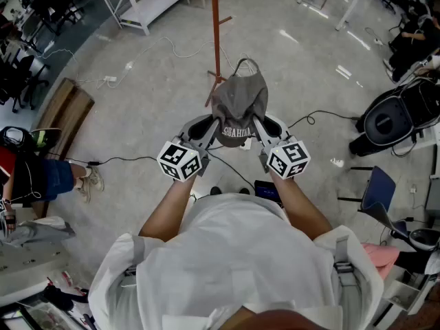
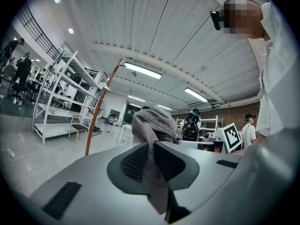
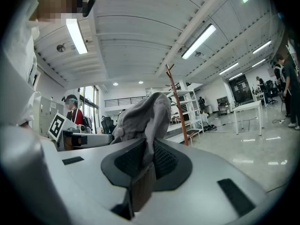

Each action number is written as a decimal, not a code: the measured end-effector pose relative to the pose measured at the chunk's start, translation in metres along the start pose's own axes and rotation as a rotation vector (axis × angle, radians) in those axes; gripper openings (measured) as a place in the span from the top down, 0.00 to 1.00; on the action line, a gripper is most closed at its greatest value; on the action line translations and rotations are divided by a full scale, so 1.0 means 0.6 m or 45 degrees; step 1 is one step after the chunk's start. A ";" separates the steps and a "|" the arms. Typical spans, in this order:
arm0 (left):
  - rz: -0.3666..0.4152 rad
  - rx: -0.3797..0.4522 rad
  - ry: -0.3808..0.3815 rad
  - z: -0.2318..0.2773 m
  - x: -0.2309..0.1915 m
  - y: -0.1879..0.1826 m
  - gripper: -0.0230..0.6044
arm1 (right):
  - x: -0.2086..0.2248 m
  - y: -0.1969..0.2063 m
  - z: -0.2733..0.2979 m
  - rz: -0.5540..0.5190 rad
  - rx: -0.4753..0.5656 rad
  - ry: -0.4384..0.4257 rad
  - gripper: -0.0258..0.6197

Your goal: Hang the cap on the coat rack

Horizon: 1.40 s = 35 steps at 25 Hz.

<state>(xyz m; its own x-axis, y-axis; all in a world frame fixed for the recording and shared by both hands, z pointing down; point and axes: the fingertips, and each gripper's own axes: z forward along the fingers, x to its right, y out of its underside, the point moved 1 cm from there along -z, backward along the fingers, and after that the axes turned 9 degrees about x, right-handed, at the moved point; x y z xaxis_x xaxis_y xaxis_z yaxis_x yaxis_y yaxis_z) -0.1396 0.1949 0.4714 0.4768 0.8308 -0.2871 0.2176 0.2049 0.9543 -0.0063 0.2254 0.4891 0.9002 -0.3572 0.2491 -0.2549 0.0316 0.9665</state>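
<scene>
Cap [image 1: 238,107] was held in midair near the coat rack [image 1: 216,33], left hand-held gripper [image 1: 206,133] and right hand-held gripper [image 1: 263,130] each pinching its fabric; hanging it was not yet done.

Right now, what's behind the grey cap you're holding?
The reddish-brown coat rack stands beyond the cap, which the left gripper and right gripper pinch. In the head view the cap covers part of the rack's foot, so that can't be seen.
</scene>
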 end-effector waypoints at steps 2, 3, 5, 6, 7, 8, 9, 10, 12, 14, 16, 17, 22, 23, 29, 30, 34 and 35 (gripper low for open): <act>0.016 0.033 0.017 0.022 -0.003 -0.012 0.87 | 0.018 -0.020 0.012 -0.039 0.015 -0.009 0.88; 0.028 0.052 0.028 0.034 -0.006 -0.021 0.87 | 0.027 -0.032 0.021 -0.062 0.027 -0.014 0.88; 0.059 0.081 0.052 0.053 -0.013 -0.041 0.87 | 0.036 -0.054 0.041 -0.103 0.056 -0.023 0.88; 0.065 0.086 0.060 0.055 -0.014 -0.047 0.87 | 0.035 -0.060 0.045 -0.111 0.064 -0.025 0.88; 0.063 0.086 0.063 0.055 -0.013 -0.048 0.87 | 0.033 -0.061 0.044 -0.112 0.065 -0.025 0.88; 0.055 0.084 0.062 0.054 -0.011 -0.046 0.87 | 0.033 -0.060 0.041 -0.108 0.060 -0.022 0.88; 0.046 0.082 0.061 0.055 -0.008 -0.042 0.87 | 0.034 -0.058 0.037 -0.104 0.054 -0.019 0.88; 0.038 0.080 0.059 0.056 -0.006 -0.039 0.87 | 0.036 -0.057 0.034 -0.100 0.049 -0.015 0.88; 0.027 0.075 0.056 0.056 -0.003 -0.035 0.87 | 0.038 -0.055 0.030 -0.093 0.042 -0.010 0.88; 0.022 0.073 0.048 0.054 -0.004 -0.032 0.87 | 0.037 -0.053 0.030 -0.090 0.036 -0.013 0.88; 0.019 0.077 0.034 0.053 -0.008 -0.029 0.87 | 0.037 -0.048 0.034 -0.089 0.035 -0.020 0.88; 0.020 0.080 0.028 0.054 -0.009 -0.026 0.87 | 0.039 -0.044 0.035 -0.088 0.035 -0.023 0.88; 0.011 0.063 0.014 0.053 -0.018 0.004 0.87 | 0.052 -0.011 0.037 -0.082 0.021 -0.001 0.88; 0.009 0.062 0.011 0.053 -0.020 0.006 0.87 | 0.053 -0.006 0.039 -0.084 0.015 0.003 0.88; -0.003 0.072 -0.002 0.041 -0.004 0.003 0.87 | 0.044 -0.012 0.022 -0.073 0.018 -0.029 0.88; -0.003 0.074 -0.002 0.042 -0.002 0.001 0.87 | 0.045 -0.016 0.021 -0.076 0.019 -0.039 0.88; 0.025 0.093 0.014 0.055 0.000 -0.025 0.87 | 0.048 -0.044 0.031 -0.095 0.045 -0.057 0.88; 0.033 0.096 0.015 0.056 0.002 -0.028 0.87 | 0.048 -0.045 0.032 -0.095 0.049 -0.059 0.88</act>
<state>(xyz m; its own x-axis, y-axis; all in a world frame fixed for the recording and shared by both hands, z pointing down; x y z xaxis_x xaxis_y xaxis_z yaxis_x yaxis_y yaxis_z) -0.1143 0.1751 0.4523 0.4731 0.8414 -0.2612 0.2692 0.1442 0.9522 0.0200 0.1964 0.4690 0.9000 -0.4004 0.1723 -0.2018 -0.0325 0.9789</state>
